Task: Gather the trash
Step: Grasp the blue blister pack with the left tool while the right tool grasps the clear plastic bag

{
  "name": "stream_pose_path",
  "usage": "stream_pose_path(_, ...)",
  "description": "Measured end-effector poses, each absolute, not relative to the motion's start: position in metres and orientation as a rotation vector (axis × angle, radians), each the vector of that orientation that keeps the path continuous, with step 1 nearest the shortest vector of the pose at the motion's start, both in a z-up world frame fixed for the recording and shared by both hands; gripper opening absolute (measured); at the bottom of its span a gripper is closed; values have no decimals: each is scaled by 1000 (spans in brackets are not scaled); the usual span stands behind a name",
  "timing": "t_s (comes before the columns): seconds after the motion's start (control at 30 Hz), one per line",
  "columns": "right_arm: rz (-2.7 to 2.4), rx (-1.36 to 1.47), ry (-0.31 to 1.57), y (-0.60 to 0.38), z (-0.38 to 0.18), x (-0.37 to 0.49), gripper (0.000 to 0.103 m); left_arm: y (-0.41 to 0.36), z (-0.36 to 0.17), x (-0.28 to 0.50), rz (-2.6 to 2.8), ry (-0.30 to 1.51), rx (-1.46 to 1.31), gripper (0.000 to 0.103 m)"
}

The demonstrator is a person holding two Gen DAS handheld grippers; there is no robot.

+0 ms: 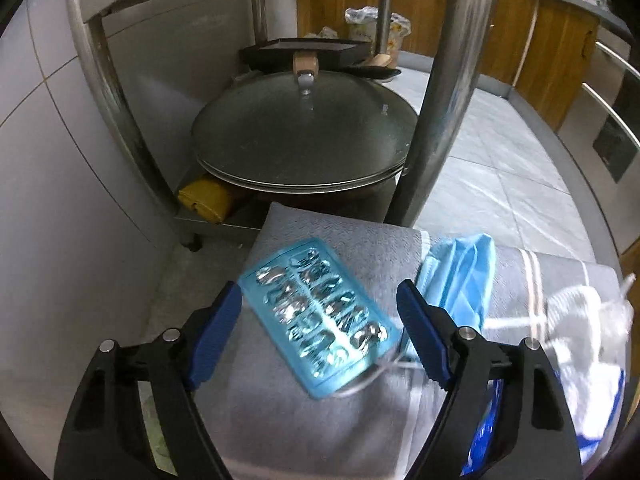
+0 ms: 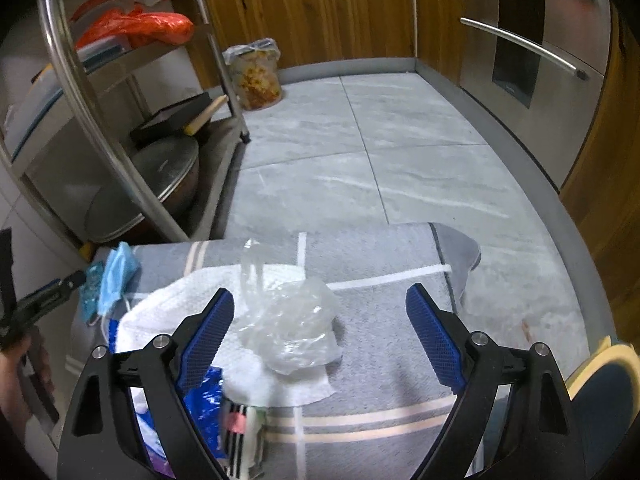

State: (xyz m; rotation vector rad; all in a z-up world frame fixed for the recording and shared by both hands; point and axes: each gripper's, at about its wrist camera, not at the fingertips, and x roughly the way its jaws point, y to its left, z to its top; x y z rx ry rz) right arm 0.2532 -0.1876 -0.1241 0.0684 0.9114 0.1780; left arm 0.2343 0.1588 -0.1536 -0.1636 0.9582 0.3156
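1. Hovering over a grey mat (image 1: 320,240), the left gripper (image 1: 320,320) is spread wide and grips nothing; a blue blister pack (image 1: 320,316) lies between its fingers, a blue face mask (image 1: 460,276) just right.
2. The right gripper (image 2: 320,336), equally wide and empty, frames a crumpled clear plastic bag (image 2: 288,320) on a white paper towel (image 2: 168,304).

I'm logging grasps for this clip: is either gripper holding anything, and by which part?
Nothing is held. The left gripper is open around the blister pack; the right gripper is open over the clear plastic bag.
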Motion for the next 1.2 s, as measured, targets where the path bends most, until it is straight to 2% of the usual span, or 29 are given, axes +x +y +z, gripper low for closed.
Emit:
stream_pose_path(0.3, 217, 50, 954, -187, -143, 260, 83, 155, -181, 253, 321, 1032, -177, 79)
stream_pose_path(0.57, 274, 49, 995, -175, -155, 257, 69, 161, -191, 253, 359, 1066, -168, 76)
stream_pose_path(0.67, 308, 34, 1018, -167, -162, 255, 59, 163, -190, 252, 356, 1063, -169, 71)
stream_pose_path(0.73, 322, 31, 1032, -166, -165, 255, 40, 161, -190, 251, 350, 1063, -165, 70)
stream_pose_path(0.83, 326, 23, 1019, -164, -162, 253, 29, 157, -189, 247, 338, 1061, -157, 70)
stream_pose_path(1.1, 320, 5, 969, -175, -143, 239, 17, 155, -166, 233, 352, 1016, -164, 70)
stream_pose_path(1.2, 309, 20, 949, -185, -132, 229, 16, 149, -147, 220, 349, 977, -157, 70)
